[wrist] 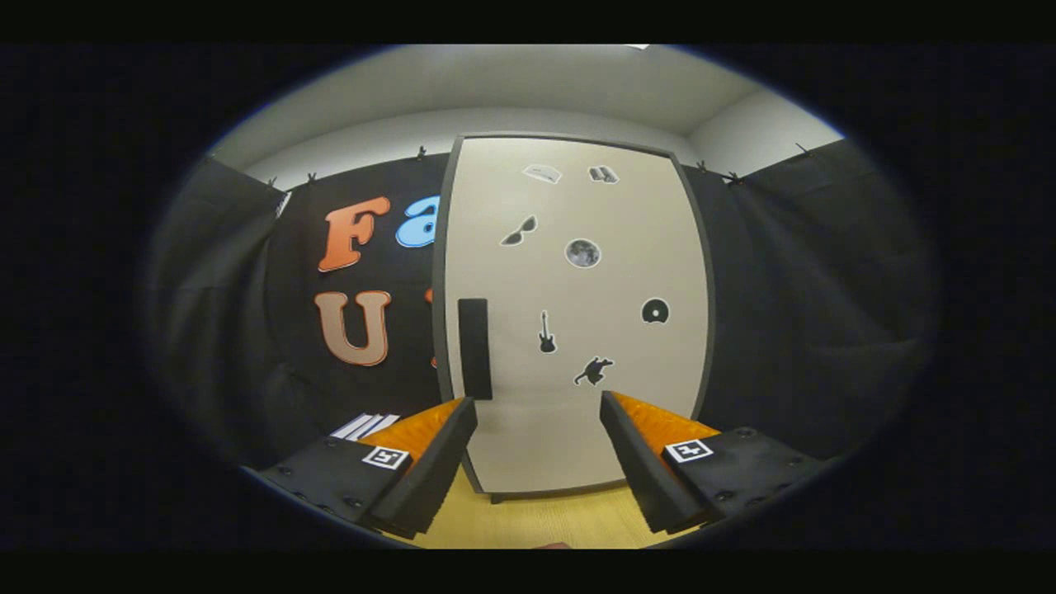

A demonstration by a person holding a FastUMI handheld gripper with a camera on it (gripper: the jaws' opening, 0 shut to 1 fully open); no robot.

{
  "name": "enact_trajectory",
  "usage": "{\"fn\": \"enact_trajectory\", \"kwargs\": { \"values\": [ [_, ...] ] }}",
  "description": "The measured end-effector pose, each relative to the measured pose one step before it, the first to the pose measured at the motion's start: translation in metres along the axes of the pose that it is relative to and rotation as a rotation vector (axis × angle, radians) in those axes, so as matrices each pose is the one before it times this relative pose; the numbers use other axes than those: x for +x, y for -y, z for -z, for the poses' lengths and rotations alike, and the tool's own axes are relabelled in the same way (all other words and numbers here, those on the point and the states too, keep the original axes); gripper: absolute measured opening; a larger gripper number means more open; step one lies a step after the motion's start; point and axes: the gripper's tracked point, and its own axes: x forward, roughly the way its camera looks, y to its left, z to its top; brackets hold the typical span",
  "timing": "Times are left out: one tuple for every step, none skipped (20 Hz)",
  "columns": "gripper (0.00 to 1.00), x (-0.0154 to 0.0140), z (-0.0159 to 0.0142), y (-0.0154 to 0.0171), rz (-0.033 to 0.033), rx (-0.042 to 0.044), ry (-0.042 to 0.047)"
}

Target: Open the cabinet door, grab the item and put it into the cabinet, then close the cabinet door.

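Handle (pixel 474 348) — a dark upright bar, long axis vertical — sits on the shut door (pixel 577 313) just above and ahead of the left finger. Gripper (pixel 538 408): fingers spread, empty. The item to stow cannot be made out.

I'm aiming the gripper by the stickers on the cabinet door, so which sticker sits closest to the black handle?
The guitar sticker, just right of the handle at about its height. The other stickers lie higher or farther right. The gripper is open.
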Motion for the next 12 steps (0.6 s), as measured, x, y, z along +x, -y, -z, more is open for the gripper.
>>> {"fn": "enact_trajectory", "kwargs": {
  "values": [
    [0.95, -0.01050, -0.00050, 0.00723, 0.00333, -0.00035, 0.00544],
    [0.95, -0.00857, 0.00051, 0.00880, 0.00404, 0.00526, 0.00020],
    [0.95, -0.01010, 0.00002, 0.00862, -0.00321, 0.00919, 0.00125],
    [0.95, -0.00924, -0.00133, 0.00655, -0.01302, 0.01293, 0.00854],
    [0.96, -0.00596, -0.00012, 0.00650, -0.01328, 0.00909, 0.00887],
    [0.95, -0.00564, 0.00305, 0.00892, -0.00350, 0.00660, 0.00252],
    [0.95, -0.00572, 0.00468, 0.00912, -0.00305, 0.00669, -0.00031],
    [0.96, -0.00700, 0.00501, 0.00757, -0.00551, 0.00562, -0.00478],
    [0.97, -0.00698, 0.00443, 0.00590, -0.01078, 0.00600, -0.00513],
    [0.97, -0.00722, 0.00354, 0.00495, -0.01740, 0.00340, -0.00552],
    [0.97, -0.00535, 0.00537, 0.00558, -0.01336, -0.00002, -0.00723],
    [0.97, -0.00485, 0.00574, 0.00592, -0.00697, -0.00357, -0.00908]
  ]
}}
